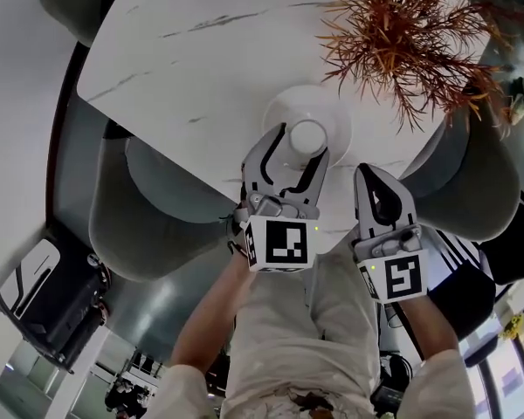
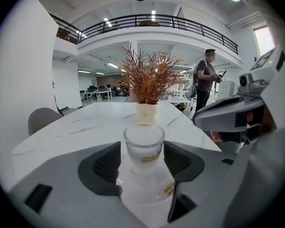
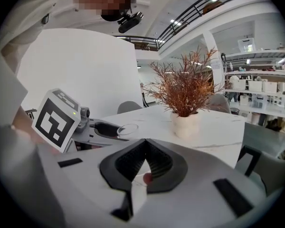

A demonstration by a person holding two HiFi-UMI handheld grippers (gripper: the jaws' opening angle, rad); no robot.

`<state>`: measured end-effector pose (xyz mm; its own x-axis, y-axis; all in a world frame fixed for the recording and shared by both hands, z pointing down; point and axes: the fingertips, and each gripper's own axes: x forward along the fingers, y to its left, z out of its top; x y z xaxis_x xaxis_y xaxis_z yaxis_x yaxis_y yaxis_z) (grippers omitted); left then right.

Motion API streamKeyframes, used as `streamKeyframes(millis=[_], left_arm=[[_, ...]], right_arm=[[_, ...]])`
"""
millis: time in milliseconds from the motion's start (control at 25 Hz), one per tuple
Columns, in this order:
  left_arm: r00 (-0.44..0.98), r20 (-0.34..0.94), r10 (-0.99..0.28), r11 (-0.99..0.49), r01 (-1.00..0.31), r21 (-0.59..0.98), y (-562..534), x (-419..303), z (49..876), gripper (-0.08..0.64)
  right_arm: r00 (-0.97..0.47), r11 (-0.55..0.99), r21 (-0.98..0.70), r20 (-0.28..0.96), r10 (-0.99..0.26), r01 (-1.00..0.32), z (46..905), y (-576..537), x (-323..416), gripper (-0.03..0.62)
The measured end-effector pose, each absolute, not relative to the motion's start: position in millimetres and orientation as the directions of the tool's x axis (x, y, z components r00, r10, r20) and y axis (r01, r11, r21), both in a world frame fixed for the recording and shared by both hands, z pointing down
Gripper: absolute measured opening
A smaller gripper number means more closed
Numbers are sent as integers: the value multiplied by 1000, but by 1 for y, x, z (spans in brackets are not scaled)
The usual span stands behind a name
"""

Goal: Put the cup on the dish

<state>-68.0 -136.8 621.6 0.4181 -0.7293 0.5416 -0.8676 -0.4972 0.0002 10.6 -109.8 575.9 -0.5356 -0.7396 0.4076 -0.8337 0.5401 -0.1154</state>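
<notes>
The left gripper (image 2: 142, 160) pinches the cup (image 2: 143, 139) by its sides between both pads. The cup is upright and centred over the dish (image 1: 284, 103) just beneath it, probably so it goes down level. To its right, the right gripper (image 3: 143, 167) is pressed together on nothing, apparently parked out of the way. Farther ahead, a potted plant (image 2: 149, 77) stands on the table (image 2: 85, 122).

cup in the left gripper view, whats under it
The white dish lies under the cup, and its near part shows in front of the cup. The cup covers the dish's middle, so whether its base rests there cannot be seen.
</notes>
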Motion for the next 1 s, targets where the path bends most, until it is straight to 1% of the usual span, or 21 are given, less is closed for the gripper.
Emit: streamKeyframes(millis=[240,560,640,840,920,1000], left_arm=[[411,574,-708,-506,-863,-6,-119,-68,609,272],[430,573,-698,-489,-870,57,-91,-63,561,269],[431,575,-696,-480,-874,75,-85,-62,552,185],[434,562,-704,-469,-878,90,-75,-58,519,176],[431,553,-713,-454,-885,106,-75,-59,505,151],[413,540,-734,-425,-899,110,-79,-65,491,146]], right_arm=[[-548,557,-98,383,-744,-825,555,-104,12,-8],[-553,561,-88,347,-757,-823,513,-103,18,-8],[-554,562,-84,338,-761,-823,501,-104,19,-8],[-556,562,-81,313,-770,-823,470,-102,25,-8],[-555,557,-91,307,-773,-825,459,-101,27,-7],[-560,559,-97,299,-773,-823,449,-103,26,-8]])
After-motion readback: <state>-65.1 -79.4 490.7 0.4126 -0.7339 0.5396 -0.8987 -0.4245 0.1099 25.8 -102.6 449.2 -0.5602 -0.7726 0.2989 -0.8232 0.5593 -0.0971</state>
